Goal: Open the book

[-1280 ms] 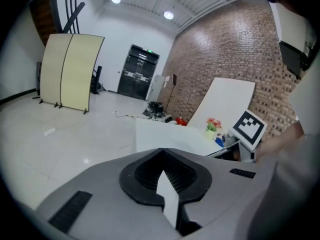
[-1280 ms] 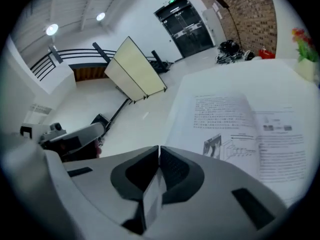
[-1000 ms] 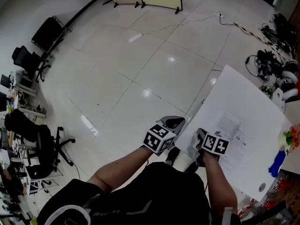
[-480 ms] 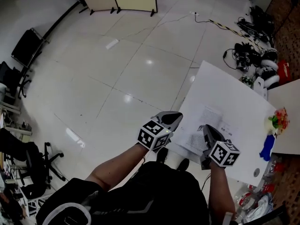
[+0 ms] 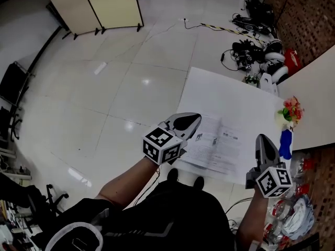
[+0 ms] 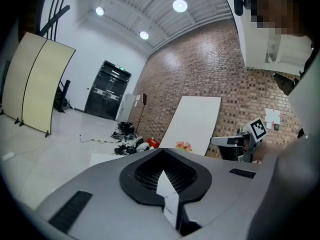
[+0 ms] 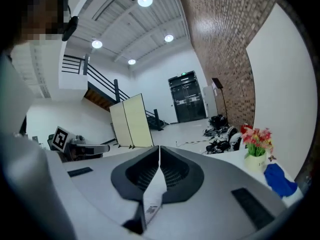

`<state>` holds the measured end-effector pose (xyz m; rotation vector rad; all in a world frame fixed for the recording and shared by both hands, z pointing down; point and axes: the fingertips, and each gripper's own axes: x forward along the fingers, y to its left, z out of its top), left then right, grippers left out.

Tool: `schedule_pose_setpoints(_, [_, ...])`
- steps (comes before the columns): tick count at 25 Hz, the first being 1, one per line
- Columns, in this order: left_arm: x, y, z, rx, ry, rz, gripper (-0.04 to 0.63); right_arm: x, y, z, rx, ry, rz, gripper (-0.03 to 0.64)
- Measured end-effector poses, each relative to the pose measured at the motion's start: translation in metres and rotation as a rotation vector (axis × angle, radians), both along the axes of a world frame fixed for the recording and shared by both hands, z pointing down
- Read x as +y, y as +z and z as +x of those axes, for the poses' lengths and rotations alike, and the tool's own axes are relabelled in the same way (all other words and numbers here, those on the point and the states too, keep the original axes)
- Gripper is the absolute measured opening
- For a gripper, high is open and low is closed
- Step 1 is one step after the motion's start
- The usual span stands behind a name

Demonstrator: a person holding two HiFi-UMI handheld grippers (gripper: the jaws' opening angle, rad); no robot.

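The book (image 5: 217, 143) is a thin white booklet with printed pages, and it hangs spread open between my two grippers above the white table (image 5: 230, 95). My left gripper (image 5: 194, 119) is shut on its left edge. In the left gripper view a strip of the book's paper (image 6: 168, 191) shows pinched between the jaws of the left gripper (image 6: 162, 156). My right gripper (image 5: 262, 139) is shut on the right edge. The right gripper view shows a sheet of the book (image 7: 154, 191) clamped in the right gripper (image 7: 159, 151).
A vase of flowers (image 5: 289, 111) and a blue cloth (image 5: 285, 143) stand at the table's right edge. Cables and gear (image 5: 254, 48) lie on the floor beyond it. A folding screen (image 5: 99, 4) stands far left, with a brick wall (image 5: 309, 25) on the right.
Both grippers have risen and moved apart, the right one swinging far to the right. The book has spread open between them. The head view has turned right.
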<state>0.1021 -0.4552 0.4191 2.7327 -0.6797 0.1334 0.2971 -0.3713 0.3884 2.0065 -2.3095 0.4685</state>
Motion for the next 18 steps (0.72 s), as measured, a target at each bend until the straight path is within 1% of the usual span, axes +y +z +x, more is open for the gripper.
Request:
schedule_pose_setpoints(3, [0.004, -0.021, 0.016, 0.031, 0.007, 0.035, -0.003, 0.009, -0.012, 0.027, 0.007, 0.015, 0.035, 0.002])
schedule_pose_setpoints(6, [0.010, -0.031, 0.032, 0.028, 0.014, 0.065, -0.003, 0.014, -0.014, 0.044, 0.012, 0.019, 0.040, 0.002])
schedule_pose_setpoints(8, [0.019, -0.038, 0.045, 0.019, 0.033, 0.103, -0.004, 0.017, -0.016, 0.050, 0.016, -0.005, 0.045, 0.002])
schedule_pose_setpoints(11, [0.035, -0.050, 0.056, -0.006, 0.063, 0.182, -0.005, 0.021, -0.022, 0.052, 0.037, -0.056, 0.058, 0.002])
schedule_pose_setpoints(13, [0.041, -0.056, 0.057, -0.019, 0.049, 0.201, -0.003, 0.024, -0.031, 0.054, 0.062, -0.094, 0.077, 0.001])
schedule_pose_setpoints(16, [0.047, -0.064, 0.055, -0.040, 0.002, 0.209, -0.004, 0.029, -0.043, 0.060, 0.090, -0.128, 0.111, 0.001])
schedule_pose_setpoints(18, [0.055, -0.071, 0.055, -0.027, -0.028, 0.195, -0.003, 0.033, -0.046, 0.067, 0.097, -0.141, 0.123, 0.000])
